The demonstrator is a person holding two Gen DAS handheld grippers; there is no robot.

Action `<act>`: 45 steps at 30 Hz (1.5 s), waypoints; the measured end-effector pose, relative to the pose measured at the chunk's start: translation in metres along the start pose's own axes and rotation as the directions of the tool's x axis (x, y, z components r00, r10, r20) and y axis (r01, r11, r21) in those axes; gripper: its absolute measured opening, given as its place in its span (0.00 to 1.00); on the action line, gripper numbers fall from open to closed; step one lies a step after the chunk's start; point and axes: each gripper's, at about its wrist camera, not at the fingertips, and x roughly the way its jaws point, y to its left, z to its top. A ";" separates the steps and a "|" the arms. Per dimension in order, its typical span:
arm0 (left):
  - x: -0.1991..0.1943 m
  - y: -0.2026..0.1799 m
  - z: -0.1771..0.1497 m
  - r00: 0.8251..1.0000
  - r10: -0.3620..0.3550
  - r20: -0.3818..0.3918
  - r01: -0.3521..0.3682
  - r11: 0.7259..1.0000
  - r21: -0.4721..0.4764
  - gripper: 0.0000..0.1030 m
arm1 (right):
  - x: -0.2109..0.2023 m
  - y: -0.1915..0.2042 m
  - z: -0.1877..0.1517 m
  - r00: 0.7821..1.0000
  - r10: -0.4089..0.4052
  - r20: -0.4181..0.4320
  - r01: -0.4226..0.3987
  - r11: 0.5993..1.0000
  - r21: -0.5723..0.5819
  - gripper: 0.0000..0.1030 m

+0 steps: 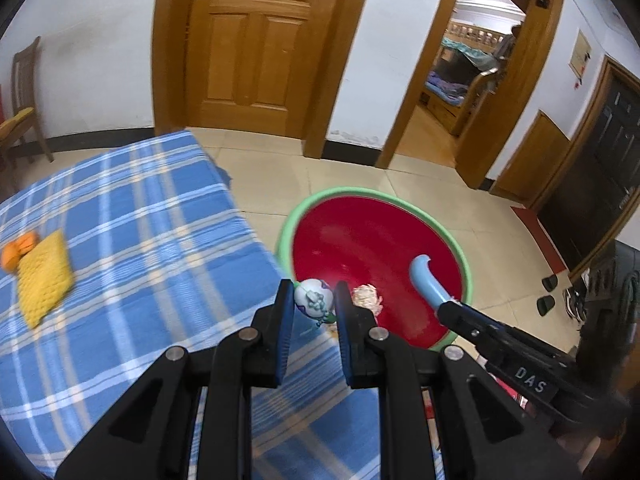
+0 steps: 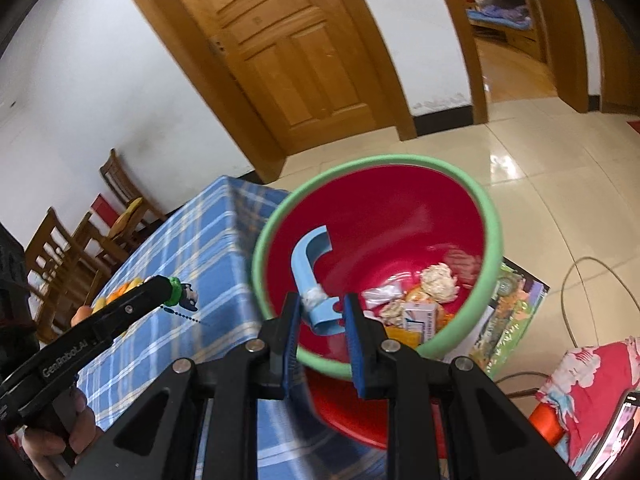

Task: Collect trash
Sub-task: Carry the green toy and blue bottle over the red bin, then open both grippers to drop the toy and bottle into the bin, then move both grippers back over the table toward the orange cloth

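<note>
Right now the left gripper (image 1: 311,300) is clamped on a small white-and-teal round trinket with a beaded chain (image 1: 314,298), jaws only narrowly apart, pads pressing it from both sides. It sits at the edge of the blue plaid tablecloth-covered table (image 1: 140,208), just beside the rim of the red plastic bin with a green rim (image 1: 376,196). From the right wrist view the same trinket (image 2: 186,295) pokes out past the left gripper's tip (image 2: 176,292), chain dangling over the cloth.

The right gripper (image 2: 322,314) pinches a light-blue curved plastic hook-shaped piece (image 2: 308,264) at its lower end — jaws partly closed, the piece rising up over the bin's mouth (image 2: 494,232). In the left view that blue piece (image 1: 426,278) hangs above the red interior.

Inside the bin: a crumpled whitish paper wad (image 2: 440,282), a clear plastic wrapper (image 2: 380,294) and a small printed carton (image 2: 420,318), all at the bottom.

On the table, well apart from the grippers — a yellow knitted cloth (image 1: 44,276) touching an orange item (image 1: 18,252).
</note>
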 end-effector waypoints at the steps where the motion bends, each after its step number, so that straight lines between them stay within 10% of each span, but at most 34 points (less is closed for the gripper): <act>1: 0.004 -0.003 0.000 1.000 -0.006 -0.004 0.006 1.000 0.007 0.19 | 0.002 -0.005 0.001 1.000 -0.006 -0.003 0.006 1.000 0.011 0.24; 16: 0.061 -0.031 0.004 0.995 -0.064 -0.077 0.066 0.997 0.035 0.19 | 0.002 -0.029 0.009 1.000 -0.029 0.004 0.028 0.996 0.081 0.33; 20: 0.060 -0.034 0.007 0.996 -0.060 -0.070 0.063 0.997 0.039 0.39 | -0.003 -0.029 0.012 0.999 -0.033 0.018 0.031 0.996 0.085 0.34; 24: 0.052 -0.031 0.008 0.998 -0.045 -0.053 0.048 0.998 0.048 0.39 | -0.006 -0.026 0.013 0.999 -0.028 0.025 0.026 0.996 0.081 0.35; 45: -0.027 0.076 0.013 0.982 0.187 0.020 -0.186 0.981 -0.063 0.40 | 0.001 0.058 0.007 0.995 0.100 -0.016 -0.100 0.994 -0.045 0.44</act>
